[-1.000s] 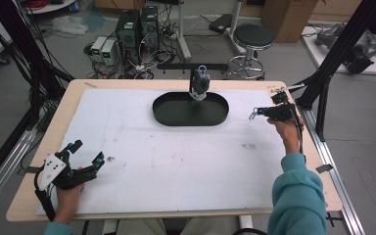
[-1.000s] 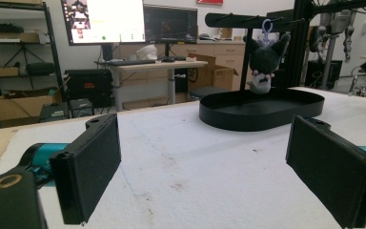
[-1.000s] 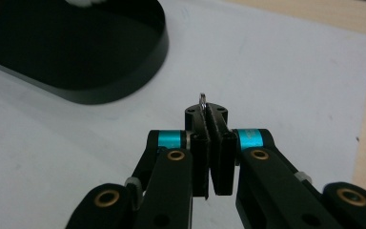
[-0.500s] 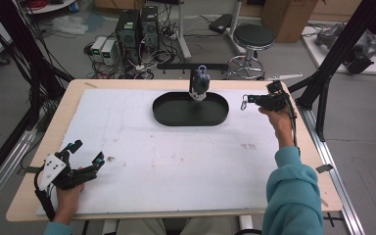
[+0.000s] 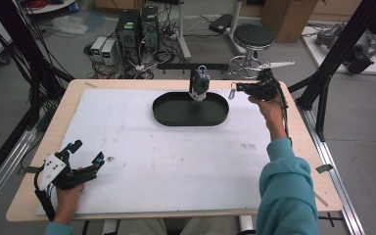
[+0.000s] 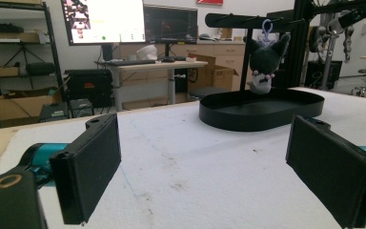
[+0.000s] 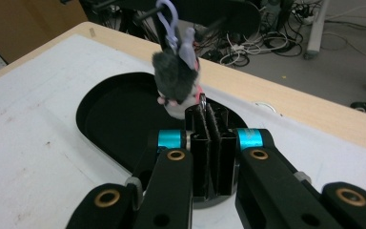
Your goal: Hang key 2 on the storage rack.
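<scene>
**One charm hung, a second on its way**

A plush keychain [image 5: 199, 84] already hangs from the stand's bar above the black oval tray [image 5: 190, 116]. The right hand-held gripper [image 5: 238, 88], jaws clamped on a metal clasp [image 5: 232, 92], hovers just beside the bar; judging by this, hanging remains. The left hand-held gripper [image 5: 84, 152] rests wide open, empty, on the bench [image 5: 176, 156].

A round black stool [image 5: 254, 35] stands beyond the bench's far edge; computer towers [image 5: 138, 24] and tangled cables [image 5: 169, 41] sit far left.
</scene>
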`<action>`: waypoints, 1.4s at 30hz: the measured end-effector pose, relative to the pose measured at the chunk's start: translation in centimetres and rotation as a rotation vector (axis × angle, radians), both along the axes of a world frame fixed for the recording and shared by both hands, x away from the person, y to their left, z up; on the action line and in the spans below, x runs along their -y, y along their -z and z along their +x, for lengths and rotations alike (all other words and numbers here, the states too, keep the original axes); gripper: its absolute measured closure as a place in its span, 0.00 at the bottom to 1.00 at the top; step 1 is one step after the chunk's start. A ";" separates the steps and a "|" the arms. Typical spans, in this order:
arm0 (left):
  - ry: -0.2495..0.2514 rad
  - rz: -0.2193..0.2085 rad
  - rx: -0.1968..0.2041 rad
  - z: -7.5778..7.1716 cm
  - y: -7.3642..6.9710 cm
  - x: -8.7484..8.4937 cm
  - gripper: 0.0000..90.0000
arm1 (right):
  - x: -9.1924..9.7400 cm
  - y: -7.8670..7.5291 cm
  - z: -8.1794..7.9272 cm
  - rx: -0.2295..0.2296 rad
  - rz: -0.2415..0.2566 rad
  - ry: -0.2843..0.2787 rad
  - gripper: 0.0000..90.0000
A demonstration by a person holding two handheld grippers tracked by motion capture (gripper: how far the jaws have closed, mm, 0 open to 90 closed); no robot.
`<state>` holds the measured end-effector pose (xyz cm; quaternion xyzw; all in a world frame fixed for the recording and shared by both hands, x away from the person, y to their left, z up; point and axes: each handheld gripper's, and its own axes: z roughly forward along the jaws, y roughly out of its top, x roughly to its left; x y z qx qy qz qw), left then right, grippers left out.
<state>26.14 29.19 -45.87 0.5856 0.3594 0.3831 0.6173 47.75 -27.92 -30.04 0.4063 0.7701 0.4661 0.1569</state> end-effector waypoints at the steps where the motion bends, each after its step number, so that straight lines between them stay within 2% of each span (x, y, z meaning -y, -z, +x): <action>1: -0.001 0.000 0.000 0.0 0.0 0.0 0.13 | -0.3 -0.2 0.1 0.002 0.002 -0.011 0.99; 10: 0.000 0.000 -0.001 0.0 0.0 0.0 0.13 | -2.0 -1.2 1.1 0.019 0.013 -0.047 0.99; 12: 0.000 0.000 0.001 0.0 0.0 0.0 0.13 | -2.3 -1.4 1.3 0.008 0.008 -0.061 0.99; 13: -0.001 0.001 0.000 0.0 0.0 0.0 0.13 | -2.5 -1.5 1.5 0.019 0.002 -0.059 0.99; 18: -0.001 0.000 -0.001 0.0 0.0 0.0 0.13 | -2.8 -1.8 2.2 0.015 0.015 -0.066 0.99; 27: 0.000 -0.003 0.000 0.0 0.0 0.0 0.13 | -3.6 -2.5 3.4 0.017 -0.004 -0.083 0.99; 40: 0.000 -0.001 -0.002 0.0 0.0 0.0 0.13 | -3.3 -2.0 4.1 0.002 0.006 -0.054 0.99; 42: -0.001 -0.002 -0.002 0.0 0.0 0.0 0.13 | -3.2 -1.9 4.2 0.012 0.003 -0.049 0.99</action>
